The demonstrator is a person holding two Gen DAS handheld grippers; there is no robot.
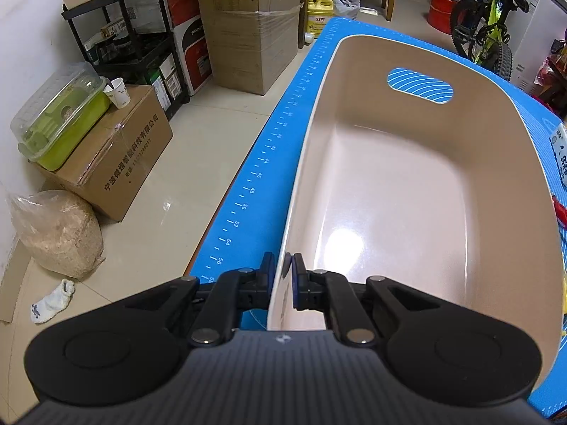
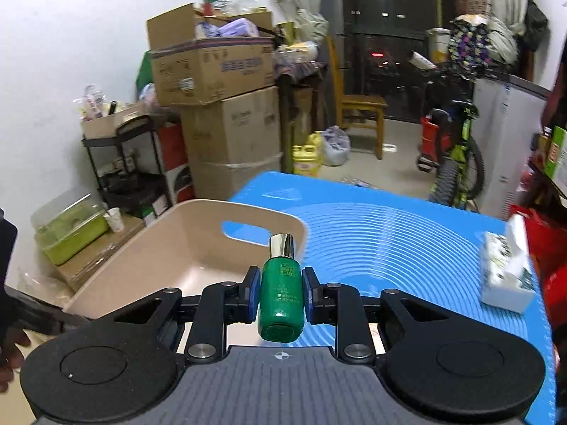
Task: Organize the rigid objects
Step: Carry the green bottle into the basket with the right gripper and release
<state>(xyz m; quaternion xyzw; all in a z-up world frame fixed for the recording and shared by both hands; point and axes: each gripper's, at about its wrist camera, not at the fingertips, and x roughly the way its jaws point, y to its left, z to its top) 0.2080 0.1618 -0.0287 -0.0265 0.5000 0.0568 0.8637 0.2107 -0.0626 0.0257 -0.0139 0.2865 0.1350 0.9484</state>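
A beige plastic bin (image 1: 407, 184) with a handle cutout stands on the blue mat (image 1: 269, 163); its inside shows nothing. My left gripper (image 1: 283, 276) is shut on the bin's near left rim, one finger outside and one inside the wall. In the right wrist view the bin (image 2: 170, 244) sits at the left. My right gripper (image 2: 280, 290) is shut on a green bottle (image 2: 281, 297) with a shiny silver cap, held above the mat near the bin's right corner.
A white tissue box (image 2: 506, 272) lies on the mat (image 2: 407, 248) at the right. A carton (image 1: 561, 156) shows at the mat's right edge. Cardboard boxes (image 1: 248, 28), a black shelf, a bicycle (image 2: 457, 163) and a chair stand beyond the table.
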